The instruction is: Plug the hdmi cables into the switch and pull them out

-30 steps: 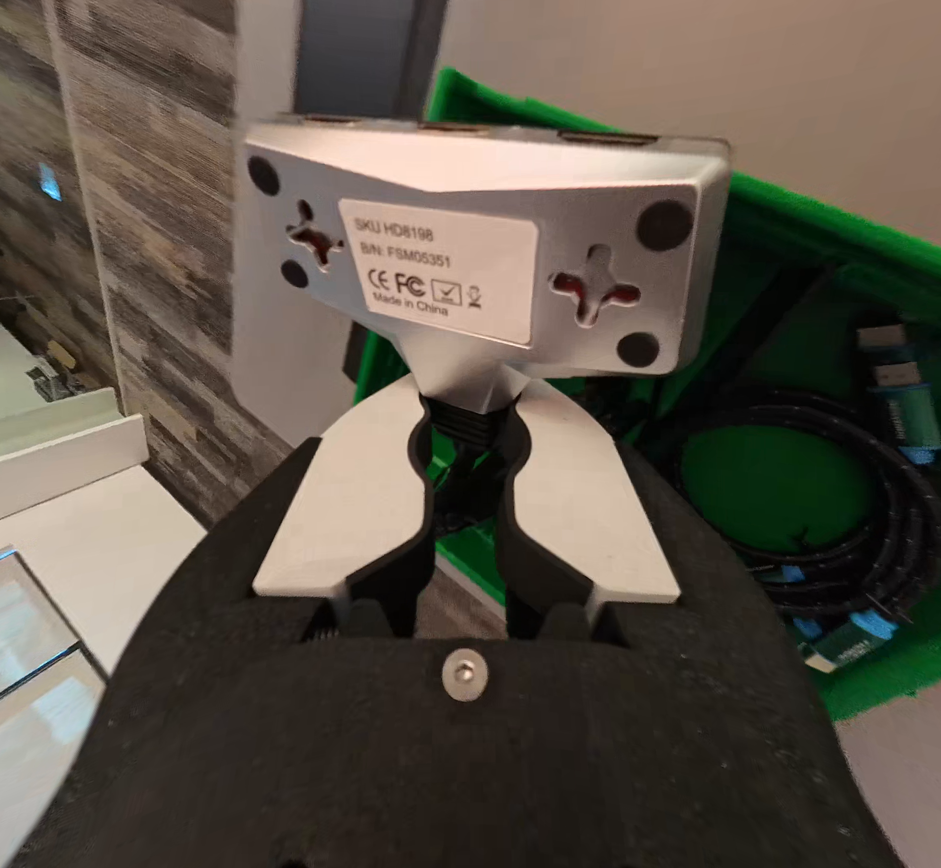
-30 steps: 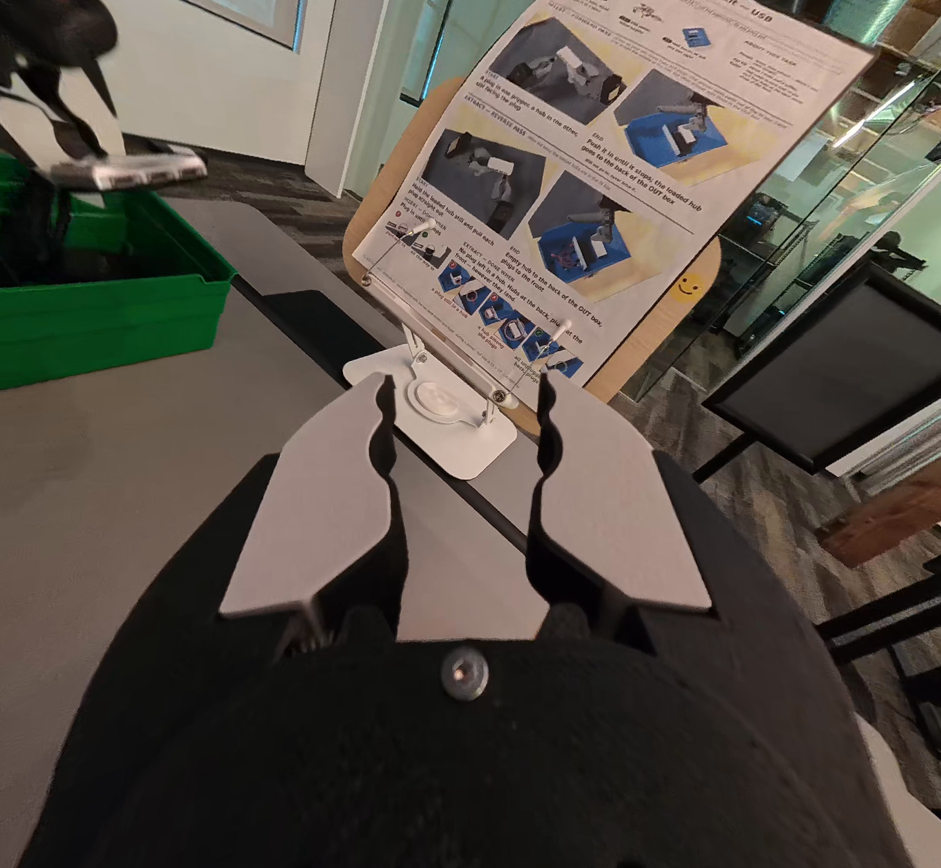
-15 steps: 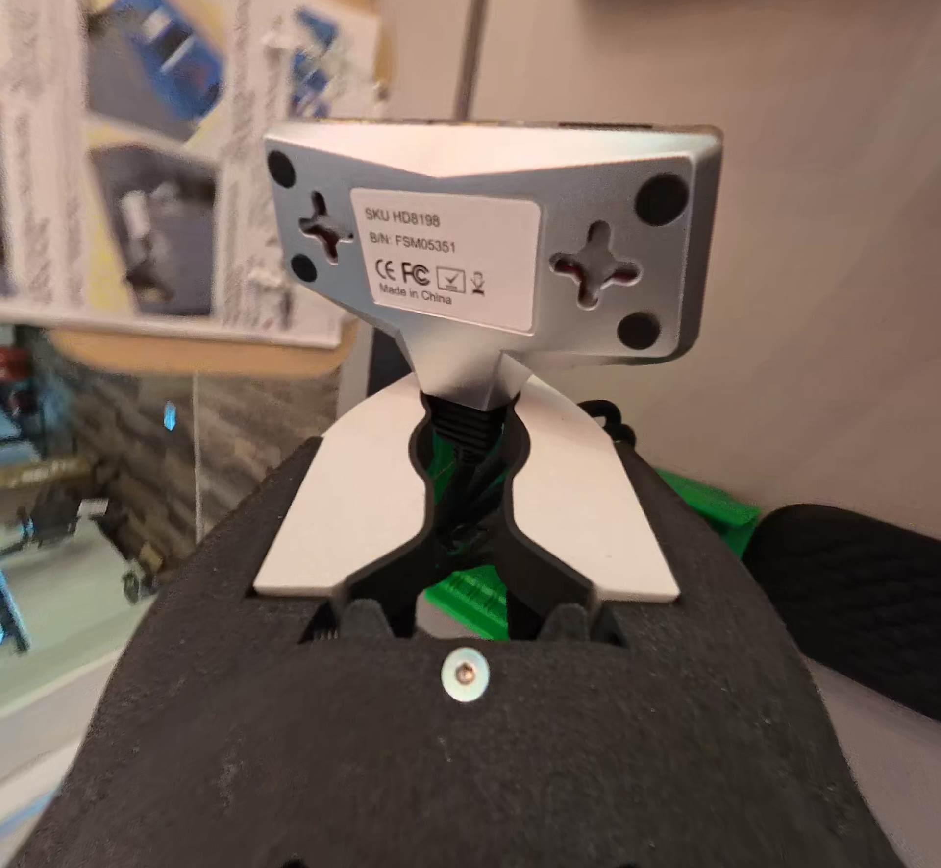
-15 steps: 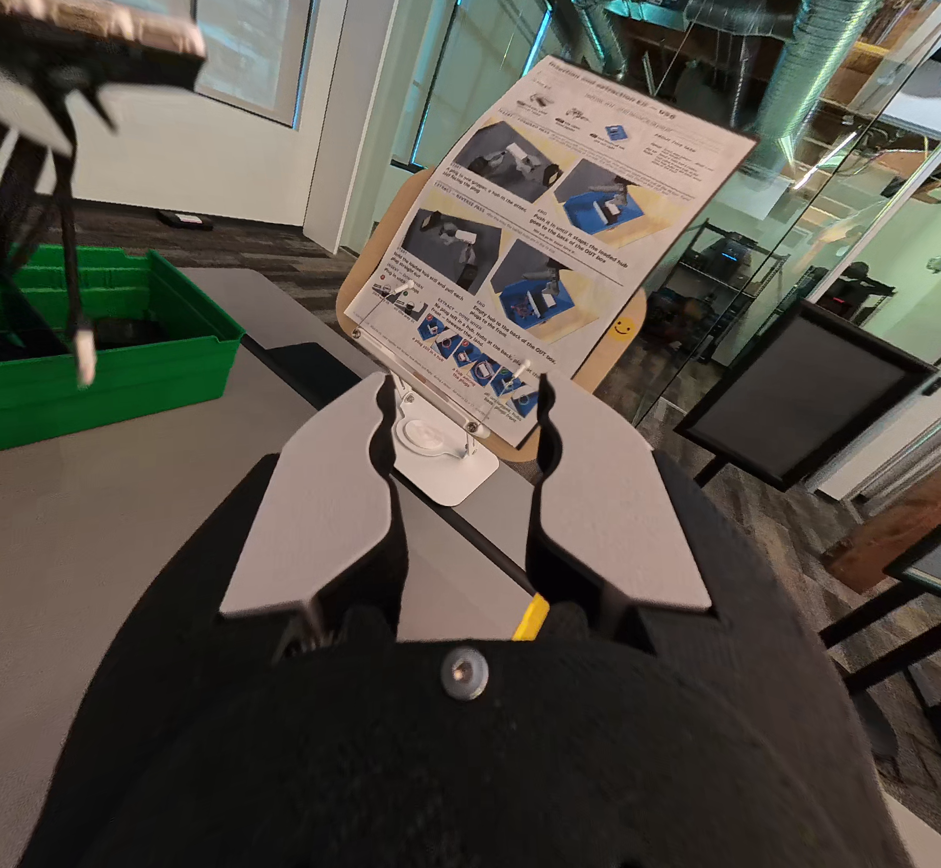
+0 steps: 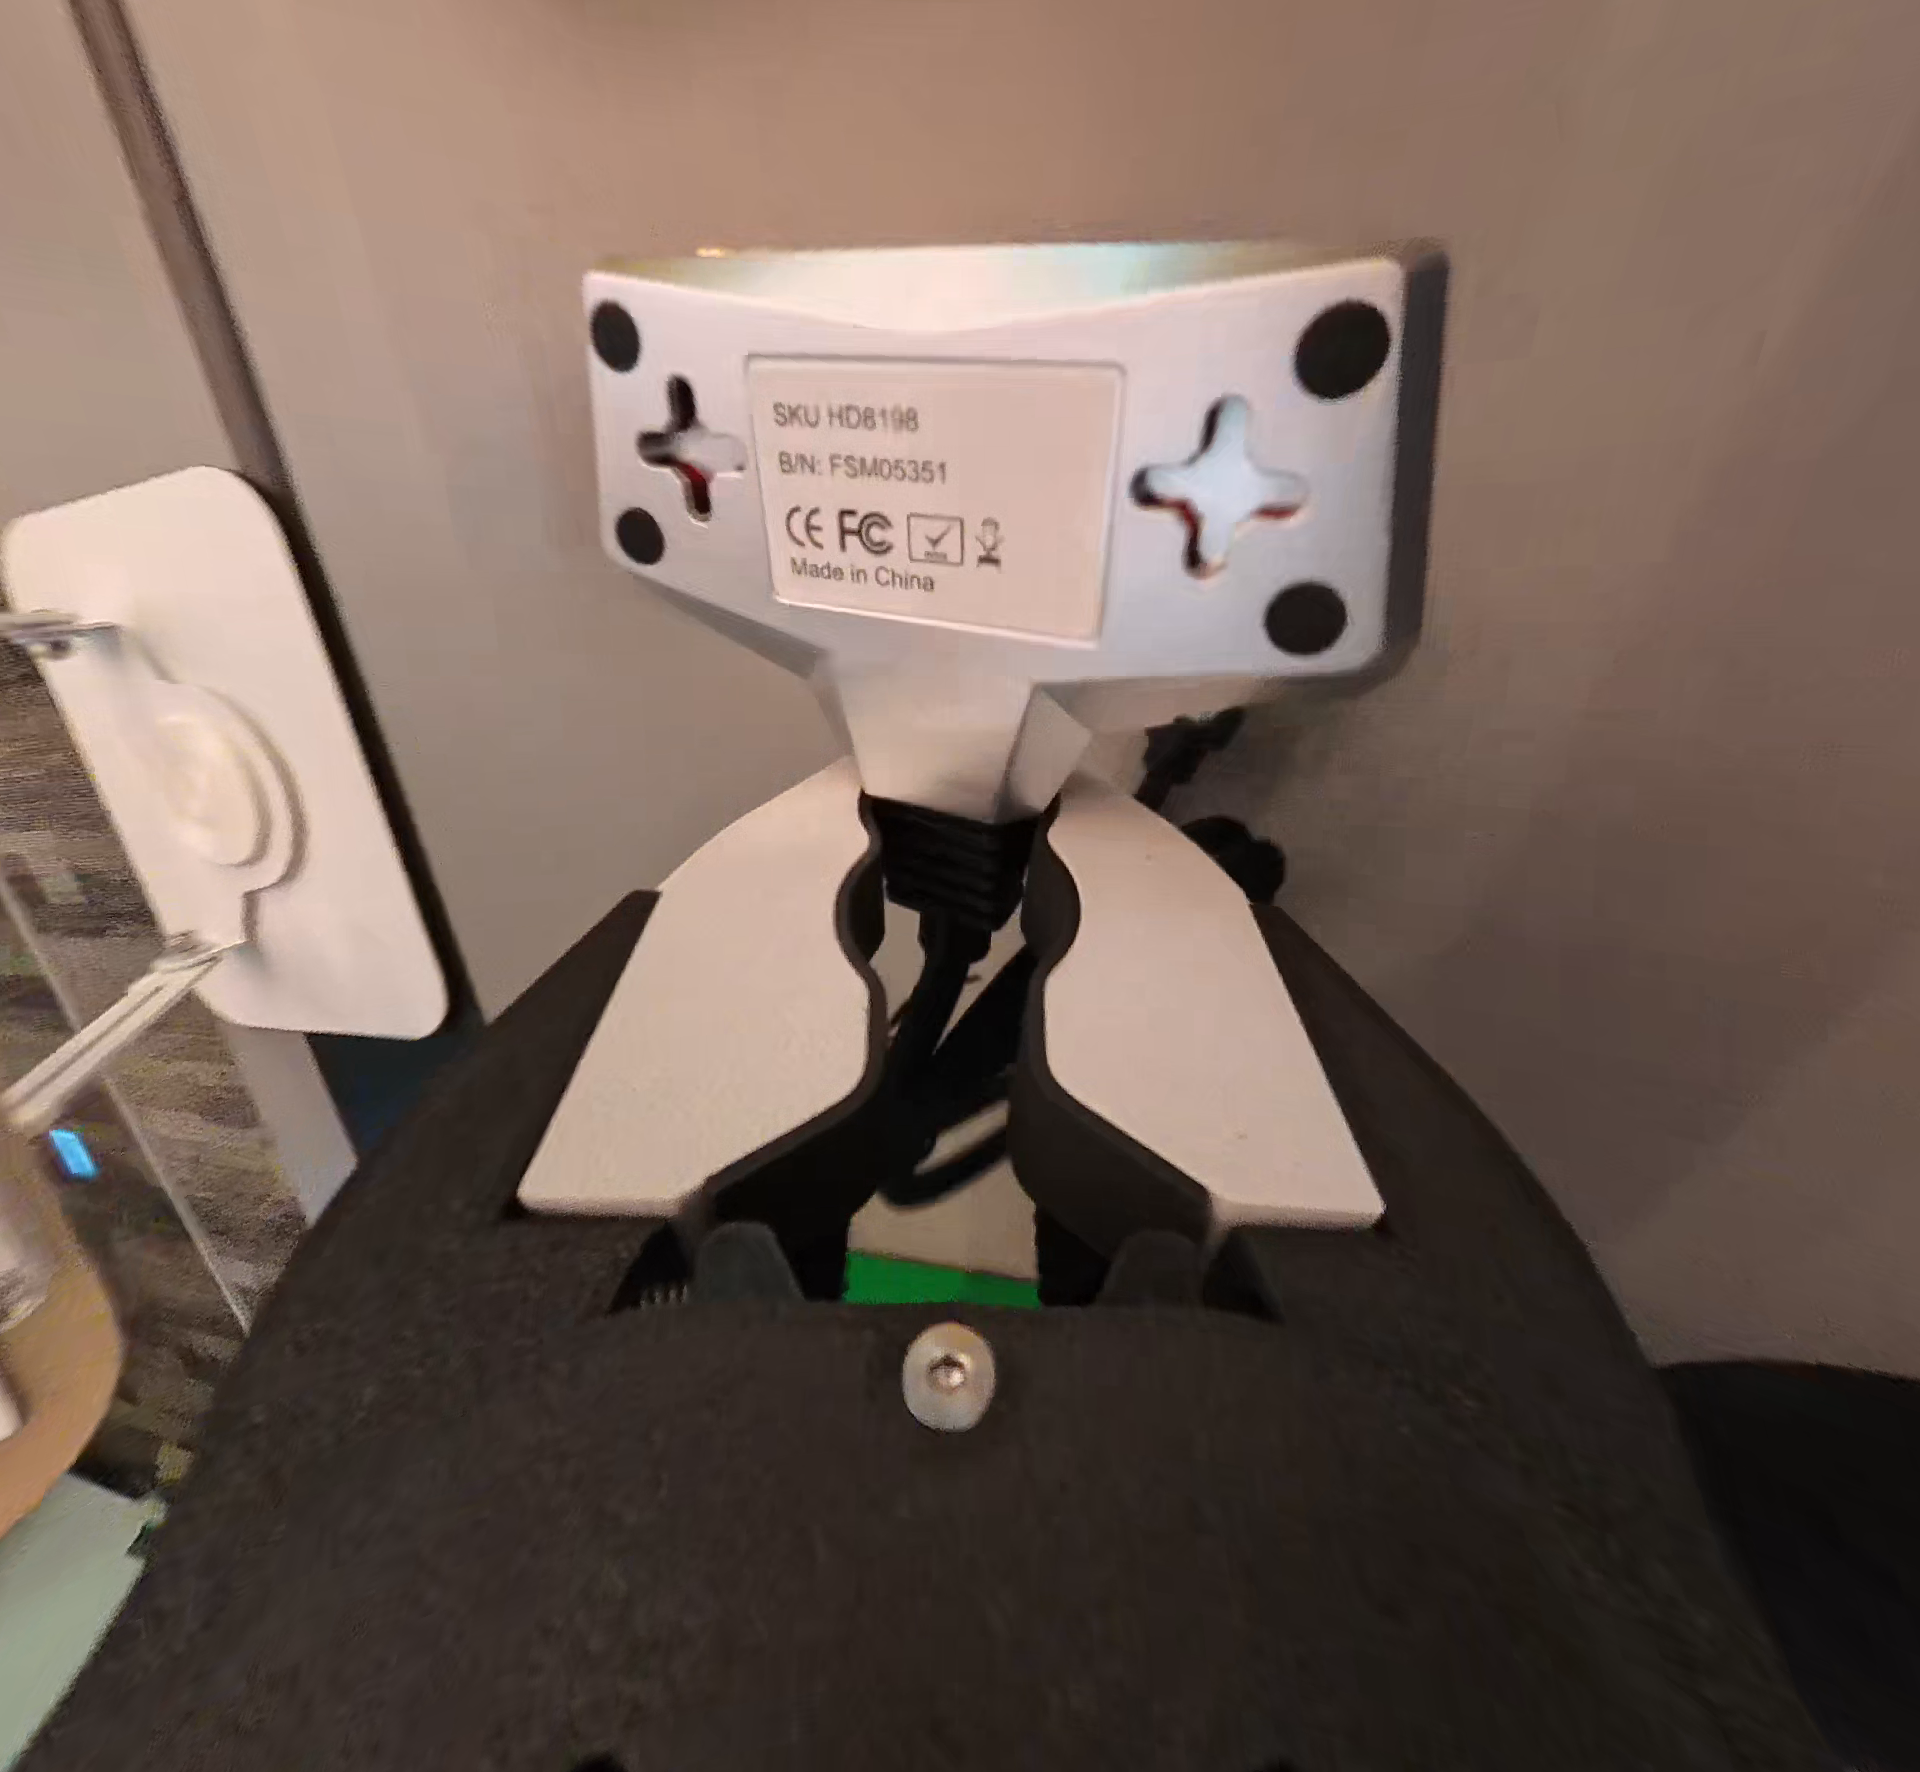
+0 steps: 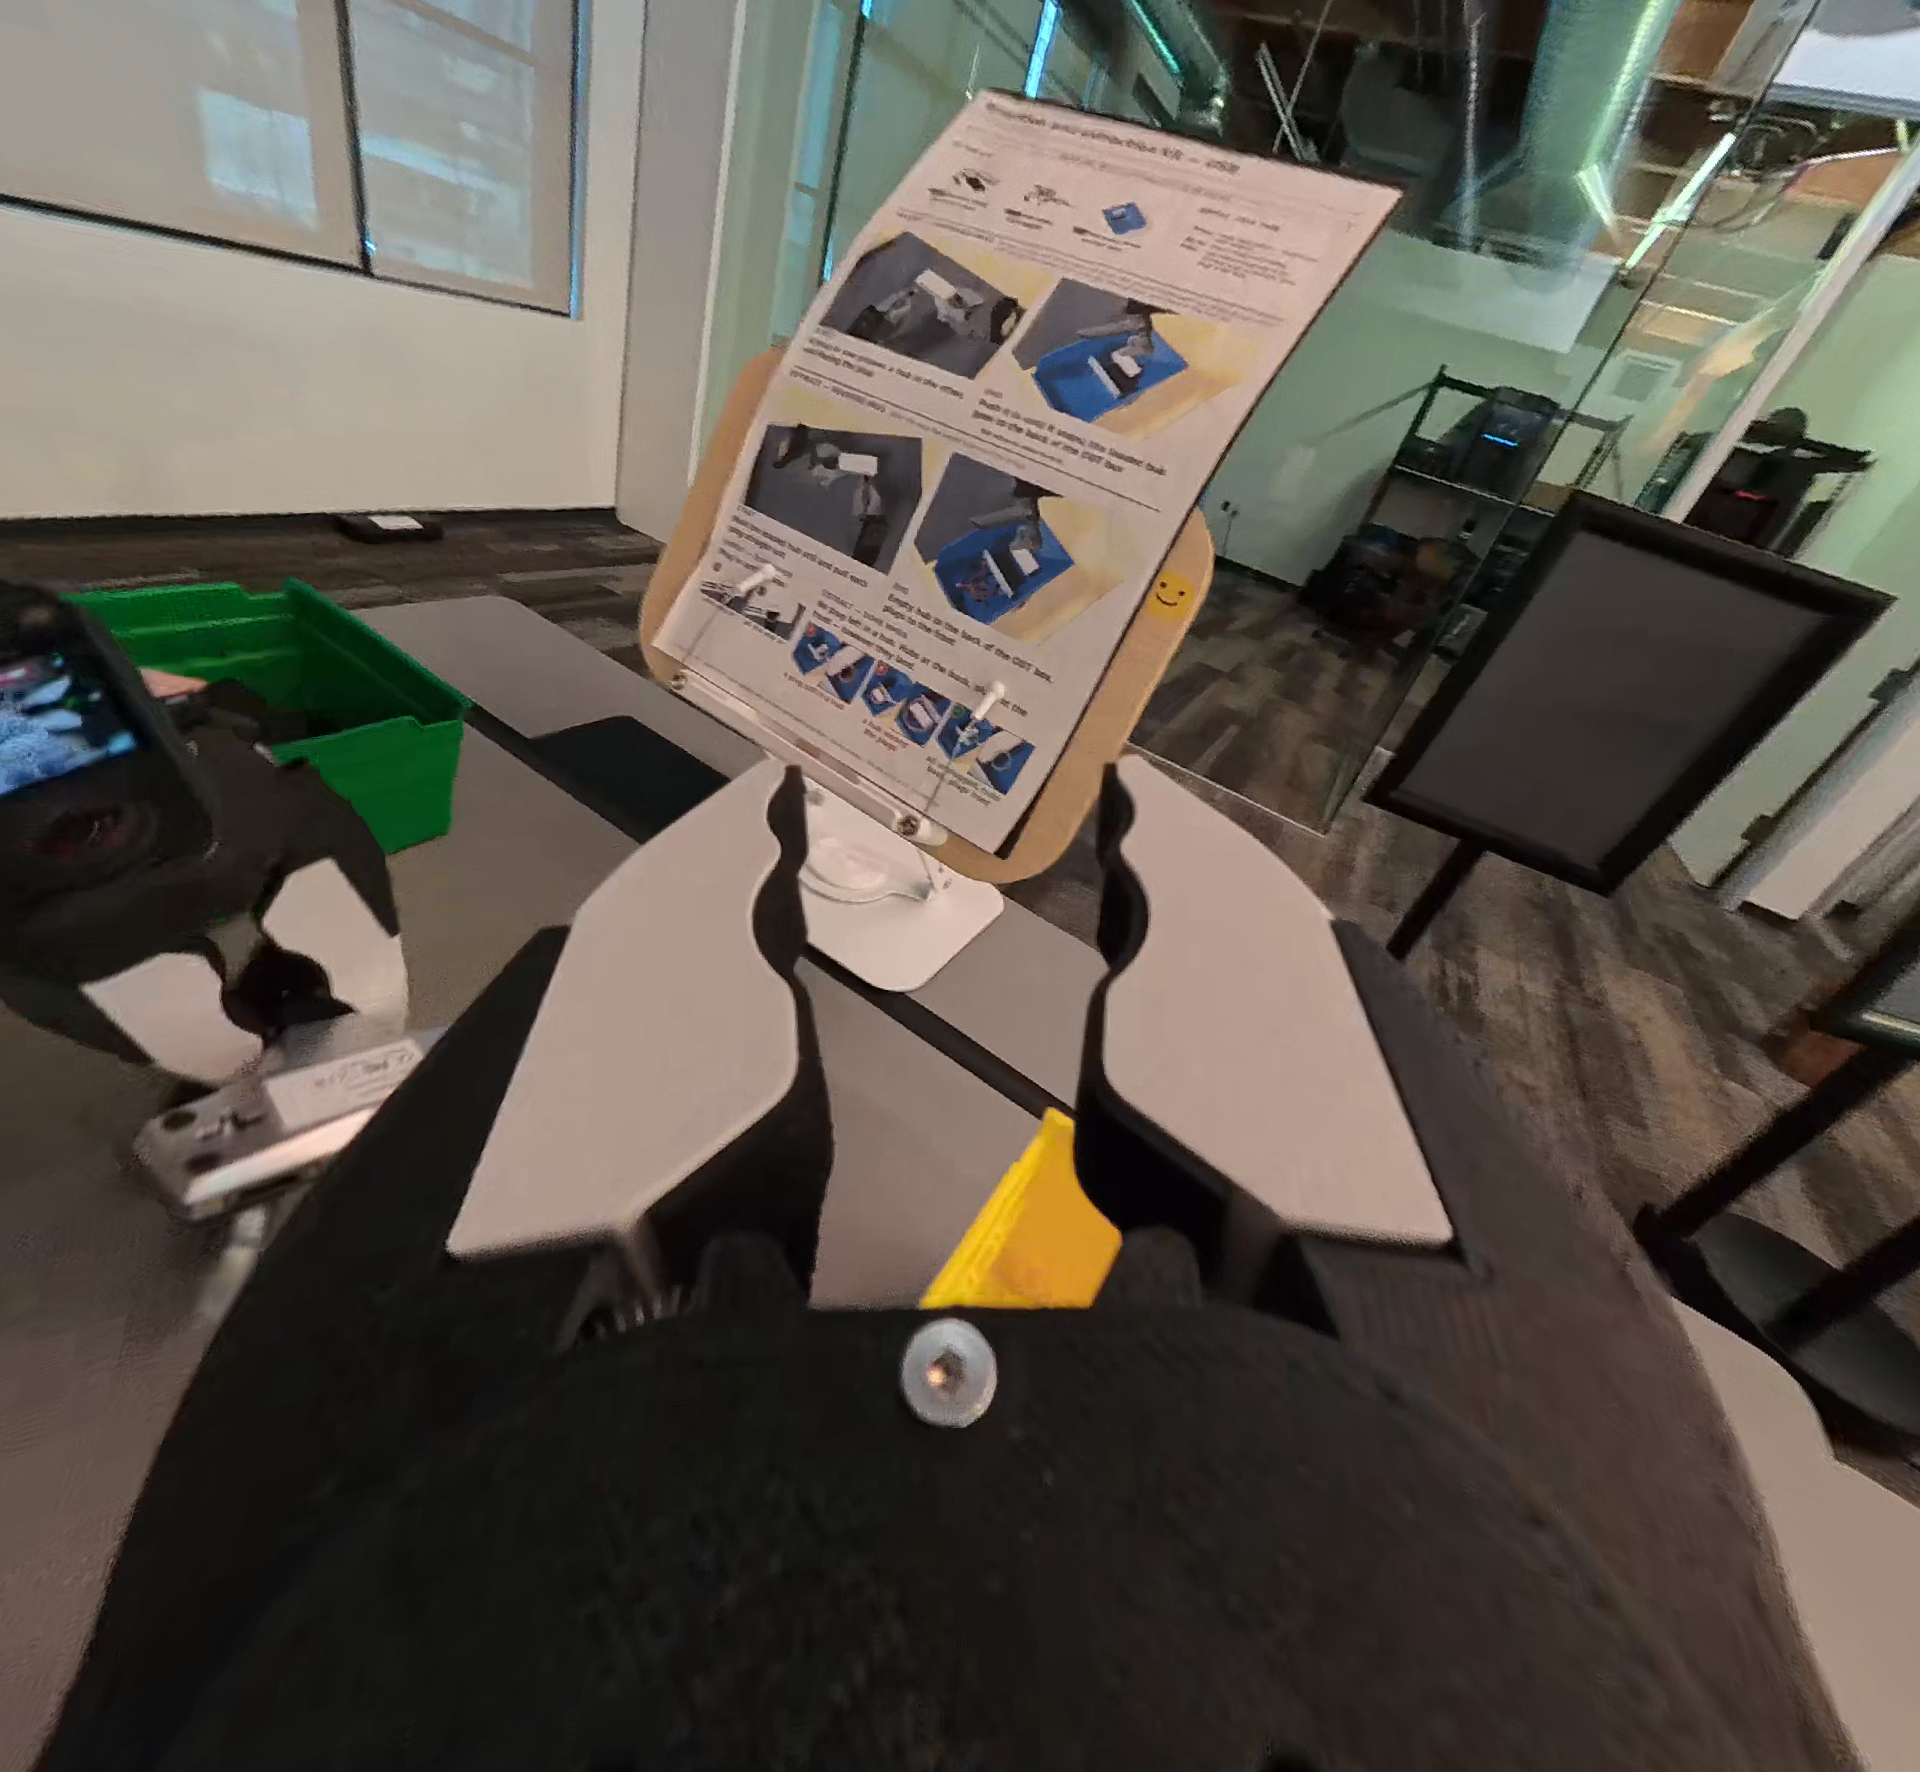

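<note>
Silver HDMI switch (image 5: 997,475) clamped at its cable neck in the left hand-held gripper (image 5: 951,823), underside up with a white printed sticker (image 5: 935,491), low over the grey bench (image 5: 1558,164), right hand-held gripper (image 6: 945,849) spread and empty, illustrated instruction sheet (image 6: 997,475) on a stand ahead, green bin (image 6: 312,683) to its left.

Left wrist view: soft, even indoor light from above. Silver switch (image 5: 997,465) catches a bright sheen along its top edge; white label sharp enough. Motion blur at 9 o'clock smears the white stand base (image 5: 218,756). Wide-angle bowing toward all edges.

Right wrist view: brighter, daylight from windows (image 6: 312,60) at 10 o'clock, teal glare on glass wall (image 6: 1558,216) at 1 o'clock. Instruction sheet (image 6: 1018,475) slightly soft. Green bin (image 6: 343,683) and far gripper at 9 o'clock blurred.
</note>
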